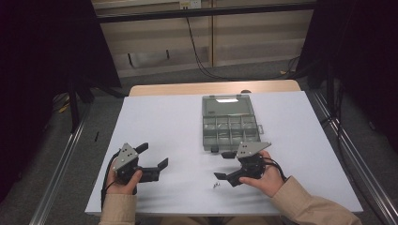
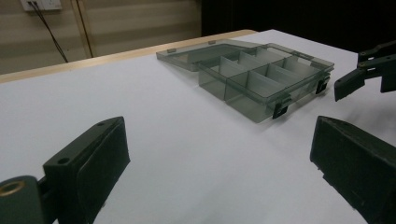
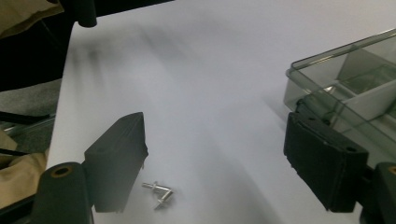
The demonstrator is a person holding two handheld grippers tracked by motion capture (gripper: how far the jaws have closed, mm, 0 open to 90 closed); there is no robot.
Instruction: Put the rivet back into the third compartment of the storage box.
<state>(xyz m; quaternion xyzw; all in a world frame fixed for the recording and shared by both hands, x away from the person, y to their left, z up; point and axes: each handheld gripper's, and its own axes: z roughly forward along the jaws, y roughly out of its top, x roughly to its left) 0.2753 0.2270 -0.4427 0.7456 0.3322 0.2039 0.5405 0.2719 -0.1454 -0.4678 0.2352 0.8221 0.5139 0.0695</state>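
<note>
While both tools stood wide open and empty | right tool (image 1: 224,167) hovered near small screws (image 3: 159,192) on bench (image 1: 164,122) | left tool (image 1: 155,156) idle | open box (image 1: 230,124) just beyond | judged: sorting barely begun, screws unpicked.

Readable text: none in any of the three views.
Organizer box (image 1: 230,124): clear grey plastic, no label, brand or number to be made out on lid or compartments.
Left gripper (image 1: 152,159): grey plate on top shows small dark holes, no lettering.
Right gripper (image 1: 227,165): the same, plain plate and black jaws without marks.
Table (image 1: 169,122): plain white top, nothing printed on it.
Wall socket (image 1: 190,4): pale plate at the far wall, too small to tell any marking.
</note>
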